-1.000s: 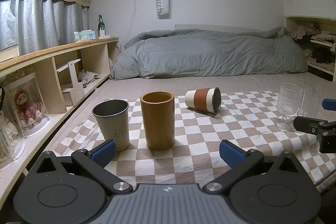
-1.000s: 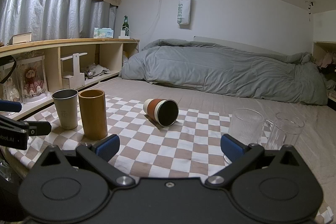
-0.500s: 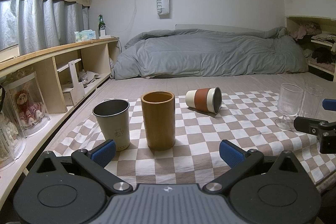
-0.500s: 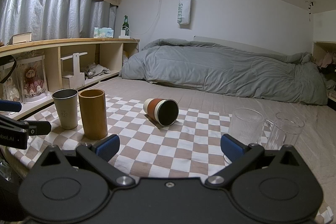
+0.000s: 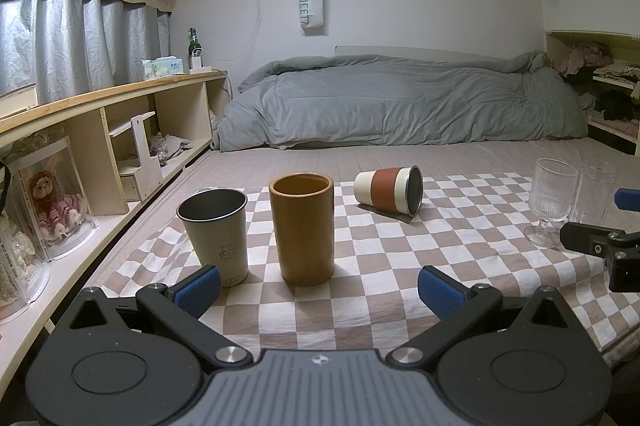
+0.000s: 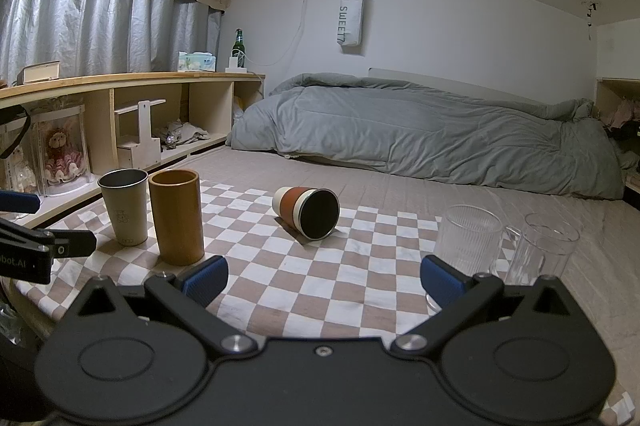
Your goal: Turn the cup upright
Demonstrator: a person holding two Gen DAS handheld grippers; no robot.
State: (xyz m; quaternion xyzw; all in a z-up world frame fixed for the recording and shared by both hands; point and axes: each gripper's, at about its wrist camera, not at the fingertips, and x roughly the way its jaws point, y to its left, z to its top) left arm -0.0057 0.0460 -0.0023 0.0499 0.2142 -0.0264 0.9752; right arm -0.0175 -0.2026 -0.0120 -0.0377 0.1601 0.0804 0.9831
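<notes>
A cream cup with a rust-red sleeve (image 5: 389, 189) lies on its side on the checkered cloth (image 5: 400, 258), its dark mouth to the right; in the right wrist view the cup (image 6: 306, 211) has its mouth toward the camera. My left gripper (image 5: 318, 291) is open and empty near the cloth's front edge, well short of the cup. My right gripper (image 6: 323, 279) is open and empty, also near the front edge. The right gripper's fingers show at the right edge of the left wrist view (image 5: 588, 240).
An upright brown cylinder cup (image 5: 301, 228) and a grey metal cup (image 5: 215, 230) stand at front left. A ribbed stemmed glass (image 5: 551, 200) and a plain glass (image 6: 544, 250) stand at right. A grey duvet (image 5: 400, 102) lies behind; wooden shelves (image 5: 100, 130) run along the left.
</notes>
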